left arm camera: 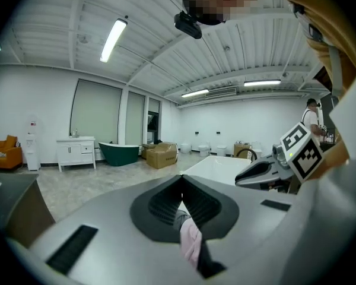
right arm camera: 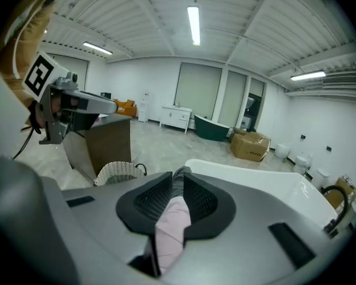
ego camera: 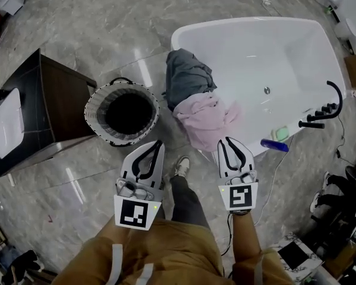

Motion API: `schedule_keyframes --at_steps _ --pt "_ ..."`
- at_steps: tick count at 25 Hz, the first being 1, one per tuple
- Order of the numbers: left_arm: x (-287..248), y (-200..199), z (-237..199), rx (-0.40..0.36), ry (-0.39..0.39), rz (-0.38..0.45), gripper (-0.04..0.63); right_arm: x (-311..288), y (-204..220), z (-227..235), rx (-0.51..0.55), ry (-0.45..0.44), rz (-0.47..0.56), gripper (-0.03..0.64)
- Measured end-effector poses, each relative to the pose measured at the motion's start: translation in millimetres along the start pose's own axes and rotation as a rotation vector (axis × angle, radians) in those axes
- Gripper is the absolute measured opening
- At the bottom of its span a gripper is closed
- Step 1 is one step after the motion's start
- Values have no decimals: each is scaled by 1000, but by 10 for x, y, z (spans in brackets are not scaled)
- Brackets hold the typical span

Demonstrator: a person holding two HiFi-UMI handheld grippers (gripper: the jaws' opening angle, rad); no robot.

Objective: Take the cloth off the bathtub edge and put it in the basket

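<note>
A pink cloth [ego camera: 204, 120] and a grey cloth [ego camera: 187, 76] hang bunched over the near edge of the white bathtub [ego camera: 225, 25]. A round woven basket [ego camera: 95, 100] stands on the floor to the tub's left. My right gripper [ego camera: 226, 139] points at the pink cloth's lower right edge. Its jaws stand a little apart, and the pink cloth [right arm camera: 169, 230] shows through the gap beyond them. My left gripper [ego camera: 157, 142] is shut and holds nothing, its tip just right of the basket's rim. The left gripper view looks past the joined tips [left arm camera: 181, 178] at the pink cloth [left arm camera: 191, 242].
A dark cabinet [ego camera: 41, 108] with a white basin [ego camera: 6, 123] stands left of the basket. A black faucet [ego camera: 329, 108], a blue object [ego camera: 274, 145] and green soap [ego camera: 280, 134] sit on the tub's right end. My shoe [ego camera: 181, 165] is between the grippers. Clutter lies at the lower right.
</note>
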State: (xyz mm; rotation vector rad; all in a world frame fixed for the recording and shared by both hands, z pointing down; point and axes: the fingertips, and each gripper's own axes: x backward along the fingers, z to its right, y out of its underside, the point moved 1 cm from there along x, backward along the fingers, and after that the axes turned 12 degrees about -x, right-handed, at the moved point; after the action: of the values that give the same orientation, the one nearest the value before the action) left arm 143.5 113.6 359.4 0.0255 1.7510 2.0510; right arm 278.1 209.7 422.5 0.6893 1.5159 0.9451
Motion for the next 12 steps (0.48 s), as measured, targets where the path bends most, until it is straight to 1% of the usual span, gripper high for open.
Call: schedule_keyframes --at_steps 3,6,10,12 --pt "-100 189 24 0 3 -11 5 -299 299 43 -6 0 -37 75" --pt "-194 403 82 -18 16 -31 5 -565 549 67 5 4 -67 83" --pt "-210 719 152 4 22 -89 5 -804 819 49 9 -3 -104 90" --pt "-233 837 172 16 22 -107 6 -912 946 81 3 -1 -125 108"
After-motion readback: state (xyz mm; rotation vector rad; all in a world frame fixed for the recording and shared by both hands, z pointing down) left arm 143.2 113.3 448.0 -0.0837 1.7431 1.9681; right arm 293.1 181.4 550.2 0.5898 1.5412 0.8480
